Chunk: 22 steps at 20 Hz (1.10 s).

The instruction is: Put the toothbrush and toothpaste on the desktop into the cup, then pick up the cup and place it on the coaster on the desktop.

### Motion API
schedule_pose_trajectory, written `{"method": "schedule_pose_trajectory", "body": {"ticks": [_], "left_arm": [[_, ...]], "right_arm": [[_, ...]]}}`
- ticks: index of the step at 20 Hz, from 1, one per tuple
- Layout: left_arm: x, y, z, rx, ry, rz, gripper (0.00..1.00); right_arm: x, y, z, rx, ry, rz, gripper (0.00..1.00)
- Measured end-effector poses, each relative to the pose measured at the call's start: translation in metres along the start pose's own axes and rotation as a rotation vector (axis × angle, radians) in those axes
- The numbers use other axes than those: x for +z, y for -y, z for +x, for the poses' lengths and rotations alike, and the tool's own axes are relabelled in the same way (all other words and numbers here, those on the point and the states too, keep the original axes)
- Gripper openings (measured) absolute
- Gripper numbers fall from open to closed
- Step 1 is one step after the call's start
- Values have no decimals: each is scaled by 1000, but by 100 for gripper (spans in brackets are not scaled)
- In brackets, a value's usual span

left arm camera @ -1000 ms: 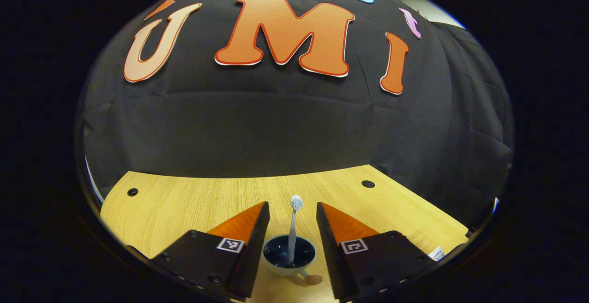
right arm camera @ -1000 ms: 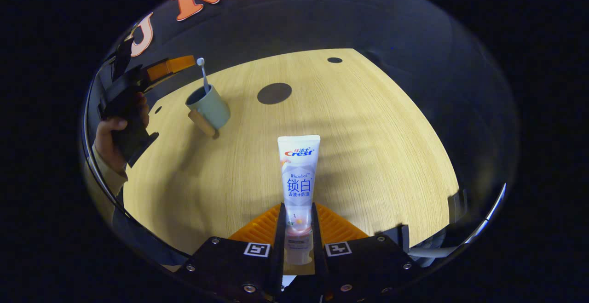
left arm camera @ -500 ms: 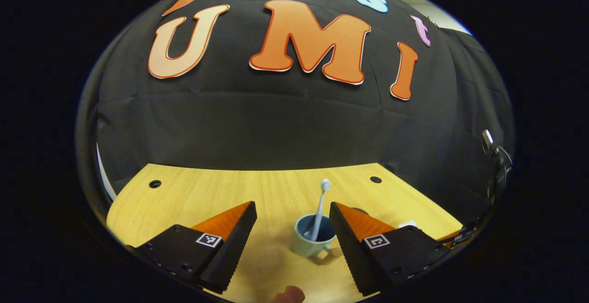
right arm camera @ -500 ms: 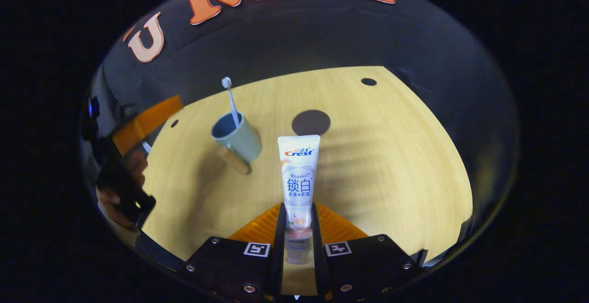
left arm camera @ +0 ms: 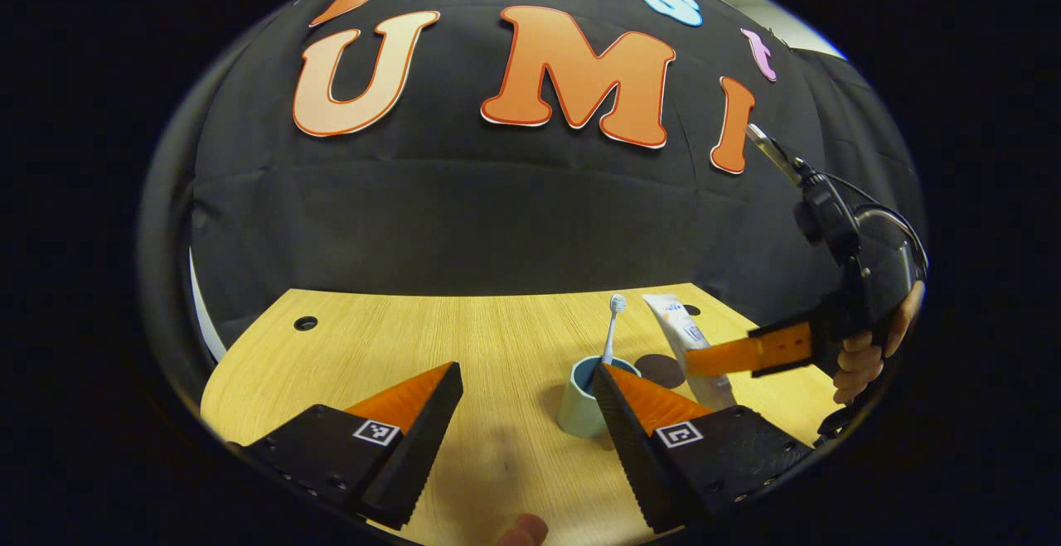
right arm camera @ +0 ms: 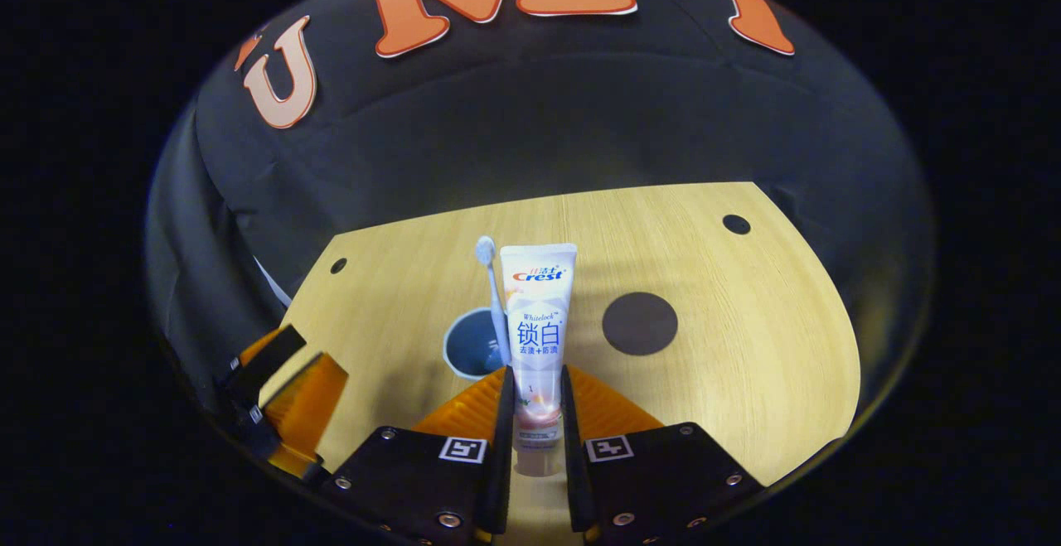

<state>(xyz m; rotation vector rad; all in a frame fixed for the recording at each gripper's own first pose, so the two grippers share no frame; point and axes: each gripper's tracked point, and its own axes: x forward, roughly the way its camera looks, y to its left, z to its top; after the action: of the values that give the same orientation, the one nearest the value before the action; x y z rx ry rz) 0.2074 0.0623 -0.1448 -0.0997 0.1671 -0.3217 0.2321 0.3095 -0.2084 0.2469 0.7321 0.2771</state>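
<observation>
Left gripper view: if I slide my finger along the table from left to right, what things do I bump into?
Small dark hole → cup with the toothbrush in it → toothpaste → right gripper.

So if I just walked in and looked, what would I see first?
Probably the white toothpaste tube, standing up between the fingers of the right gripper, which pinch it near its cap end. Just behind it on the wooden desktop sits the cup with the toothbrush poking out, and a dark round coaster lies to the right. The left gripper is open, near the cup.
</observation>
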Motion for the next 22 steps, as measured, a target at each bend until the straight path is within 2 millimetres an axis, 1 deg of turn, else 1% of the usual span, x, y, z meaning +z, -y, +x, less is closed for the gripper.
{"method": "schedule_pose_trajectory", "body": {"ticks": [1, 2, 3, 4, 5, 6, 9, 11, 13, 14, 15, 16, 20, 22], "left_arm": [[-3, 2, 1, -5, -11, -11, 96], [-6, 3, 1, -11, -20, -17, 96], [-6, 2, 1, -11, -19, -21, 96], [-6, 1, 1, -10, -17, -22, 96], [-6, -1, 0, -10, -15, -21, 96], [-6, -4, 0, -7, -13, -19, 96], [-9, -13, 2, -4, -24, -15, 96], [-15, -19, 3, -1, -37, -22, 96], [-18, -25, 4, 6, -45, -30, 96], [-19, -27, 5, 7, -47, -32, 96], [-19, -29, 6, 9, -47, -31, 96], [-19, -30, 6, 10, -46, -31, 96], [-16, -29, 9, 1, -40, -29, 96], [-18, -27, 9, -6, -43, -31, 96]], "right_arm": [[5, -6, 4, 9, -2, 16, 29], [8, -12, 6, 21, -2, 33, 29], [13, -16, 8, 23, 2, 40, 24], [12, -15, 8, 20, 10, 38, 29], [11, -14, 9, 17, 15, 28, 24], [12, -14, 11, 16, 17, 19, 29], [20, -20, 22, 17, 22, 30, 30], [24, -22, 22, 14, 34, 37, 30], [34, -23, 26, 21, 59, 49, 30], [42, -27, 30, 27, 72, 55, 25], [48, -27, 34, 26, 80, 59, 30], [52, -27, 35, 24, 85, 59, 30], [54, -26, 37, 31, 92, 56, 31], [54, -26, 39, 26, 93, 60, 31]]}}
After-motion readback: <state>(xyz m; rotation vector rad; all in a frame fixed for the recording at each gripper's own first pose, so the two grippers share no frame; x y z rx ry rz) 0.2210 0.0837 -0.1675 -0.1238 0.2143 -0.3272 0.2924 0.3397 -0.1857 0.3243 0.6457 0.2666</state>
